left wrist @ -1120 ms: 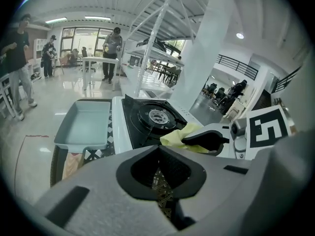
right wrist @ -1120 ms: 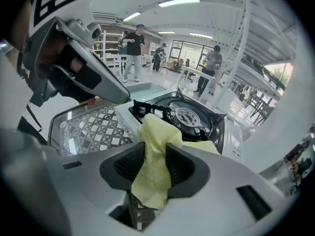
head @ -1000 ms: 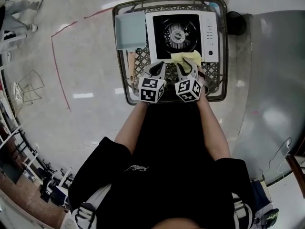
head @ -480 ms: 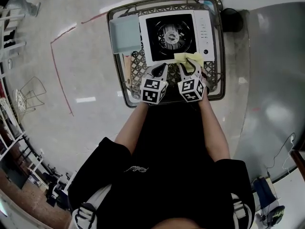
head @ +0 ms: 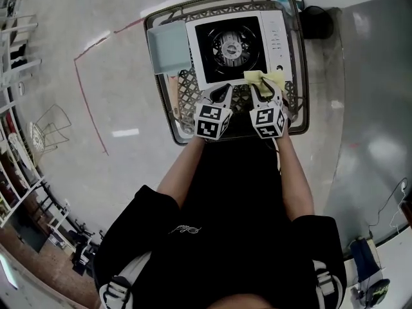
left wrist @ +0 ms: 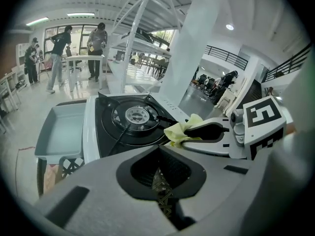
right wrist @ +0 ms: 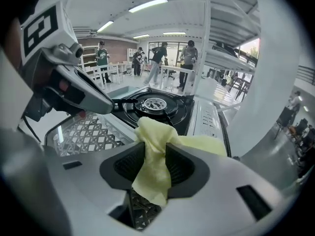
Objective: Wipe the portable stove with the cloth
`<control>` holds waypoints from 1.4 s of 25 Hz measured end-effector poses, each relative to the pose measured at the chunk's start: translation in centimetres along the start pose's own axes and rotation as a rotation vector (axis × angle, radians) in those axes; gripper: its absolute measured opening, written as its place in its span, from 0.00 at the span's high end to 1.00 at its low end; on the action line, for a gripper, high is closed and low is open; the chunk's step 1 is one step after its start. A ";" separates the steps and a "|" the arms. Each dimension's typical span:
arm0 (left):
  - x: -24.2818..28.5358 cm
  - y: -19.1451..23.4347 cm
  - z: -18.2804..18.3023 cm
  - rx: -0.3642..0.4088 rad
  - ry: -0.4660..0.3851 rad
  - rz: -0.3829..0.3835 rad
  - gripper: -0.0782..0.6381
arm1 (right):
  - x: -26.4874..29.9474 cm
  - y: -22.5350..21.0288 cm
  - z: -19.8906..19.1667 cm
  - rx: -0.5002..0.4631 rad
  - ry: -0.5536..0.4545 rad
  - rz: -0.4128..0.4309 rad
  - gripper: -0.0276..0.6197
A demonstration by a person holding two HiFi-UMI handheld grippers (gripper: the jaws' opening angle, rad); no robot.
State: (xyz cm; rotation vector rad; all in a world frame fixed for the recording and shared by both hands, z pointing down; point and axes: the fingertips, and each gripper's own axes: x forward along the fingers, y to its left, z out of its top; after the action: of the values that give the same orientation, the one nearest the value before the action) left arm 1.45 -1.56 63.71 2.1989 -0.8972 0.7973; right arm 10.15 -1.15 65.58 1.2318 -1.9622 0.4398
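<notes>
1. Crumpled yellow cloth (right wrist: 151, 132), pinched in the right gripper's (right wrist: 155, 157) jaws, has slid rightward; the left gripper (head: 224, 92), jaws pressed together and empty, trails beside.
2. White-and-black portable stove (head: 235, 40), at the wire-mesh bench's (head: 168, 118) far edge: its near-right corner is likely being wiped now.

Stove (left wrist: 106, 132) sits mid-frame: black top, white rim, round burner (left wrist: 137, 115) at centre, button strip along its right edge. Just left of stove: pale blue tray (left wrist: 59, 132). Mesh basket (left wrist: 72, 165) shows at stove's near-left corner, below the tray. At stove's near-right corner: R gripper (left wrist: 191, 133) w/ marker cube, jaws clamped on yellow cloth (left wrist: 178, 131). The cloth is bunched at the tips, over the edge of the black top. Nearer than stove, in foreground: L gripper (left wrist: 158, 173), jaws together, nothing btwn, mesh seen thru the slit. Far beyond stove: people (left wrist: 59, 48) standing by a white table (left wrist: 86, 59).
</notes>
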 end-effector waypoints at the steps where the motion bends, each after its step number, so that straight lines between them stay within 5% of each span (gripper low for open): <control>1: 0.1 -0.2 0.1 0.004 0.001 -0.002 0.87 | -0.1 -0.2 0.0 0.006 -0.008 0.000 0.74; 16: 2.3 -3.0 0.5 0.062 0.049 -0.056 0.87 | -1.6 -3.1 -1.2 0.111 -0.046 -0.014 0.75; 28: 3.0 -3.3 2.0 0.059 0.038 -0.055 0.87 | -2.0 -7.5 -2.1 0.419 -0.049 -0.032 0.75; 35: 3.6 -3.4 2.0 0.040 0.034 -0.050 0.87 | -1.3 -7.8 -1.7 0.412 0.006 -0.053 0.73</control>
State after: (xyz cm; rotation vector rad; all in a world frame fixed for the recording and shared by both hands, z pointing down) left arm 6.71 -2.45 64.00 2.2266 -0.8135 0.8326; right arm 18.05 -2.98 64.88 1.5273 -1.8843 0.8501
